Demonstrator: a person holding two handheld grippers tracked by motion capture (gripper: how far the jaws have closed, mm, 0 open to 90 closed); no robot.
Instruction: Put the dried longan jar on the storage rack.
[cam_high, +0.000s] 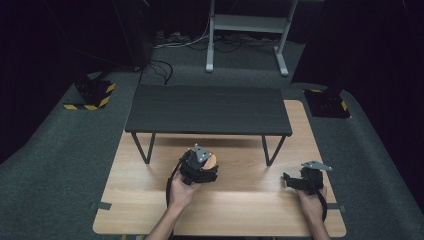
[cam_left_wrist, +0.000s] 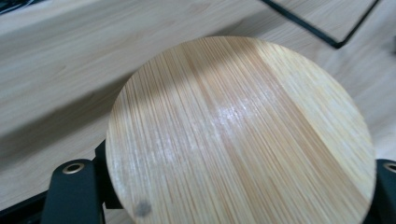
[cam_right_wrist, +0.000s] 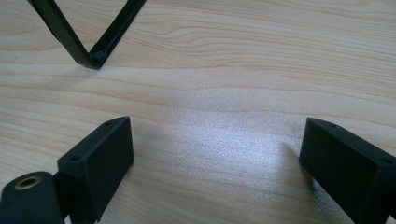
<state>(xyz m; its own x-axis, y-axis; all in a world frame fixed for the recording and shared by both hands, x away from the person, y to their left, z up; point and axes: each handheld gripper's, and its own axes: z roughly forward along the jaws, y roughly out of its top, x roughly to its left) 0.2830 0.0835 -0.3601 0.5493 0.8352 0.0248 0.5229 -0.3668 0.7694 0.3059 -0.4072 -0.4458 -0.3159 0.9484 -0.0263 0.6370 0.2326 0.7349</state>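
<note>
A round bamboo disc (cam_left_wrist: 243, 135) with fine straight grain sits between the jaws of my left gripper (cam_left_wrist: 233, 196), which is shut on its edges. In the high view the left gripper (cam_high: 199, 169) is held above the middle of the wooden table, and the disc (cam_high: 212, 161) peeks out at its right side. My right gripper (cam_right_wrist: 215, 158) stands open just above the bare tabletop, nothing between its black jaws. It appears near the table's right front in the high view, right gripper (cam_high: 292, 181).
A low black shelf (cam_high: 208, 109) on thin V-shaped legs (cam_high: 272, 150) stands across the back half of the light wooden table (cam_high: 235, 210). One leg's foot (cam_right_wrist: 93, 58) lies just ahead of the right gripper. Dark carpet surrounds the table.
</note>
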